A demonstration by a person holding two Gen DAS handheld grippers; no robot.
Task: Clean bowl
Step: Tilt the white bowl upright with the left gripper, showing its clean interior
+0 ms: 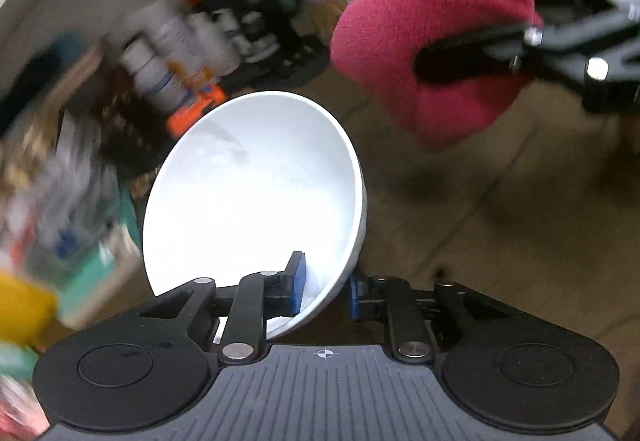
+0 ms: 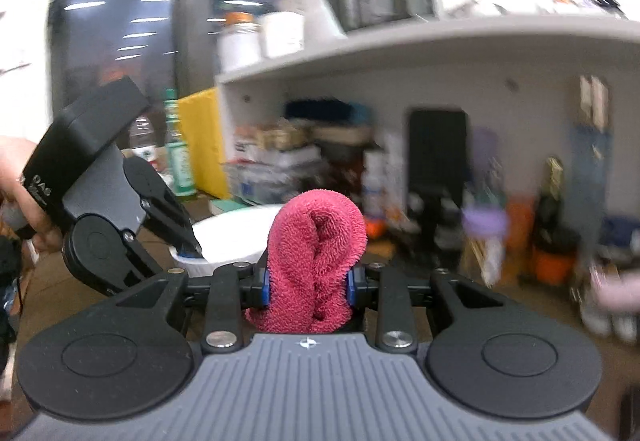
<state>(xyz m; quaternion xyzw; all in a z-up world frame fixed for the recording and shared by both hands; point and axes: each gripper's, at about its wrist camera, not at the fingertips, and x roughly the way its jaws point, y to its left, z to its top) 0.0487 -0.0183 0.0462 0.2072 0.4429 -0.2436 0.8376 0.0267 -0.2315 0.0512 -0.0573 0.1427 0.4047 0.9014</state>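
Note:
A white bowl (image 1: 256,193) is held up and tilted, its inside facing the left wrist camera. My left gripper (image 1: 325,287) is shut on the bowl's rim, one finger inside and one outside. My right gripper (image 2: 307,287) is shut on a folded red cloth (image 2: 316,261). In the left wrist view the red cloth (image 1: 432,37) and right gripper (image 1: 500,53) hover to the upper right of the bowl, apart from it. In the right wrist view the bowl (image 2: 236,237) sits behind and left of the cloth, with the left gripper (image 2: 188,247) on its rim.
A brown floor or tabletop (image 1: 500,209) lies below. Blurred bottles and boxes (image 1: 176,57) crowd the back left. A white shelf (image 2: 420,45) with containers runs overhead, and a yellow panel (image 2: 202,137) stands at the left.

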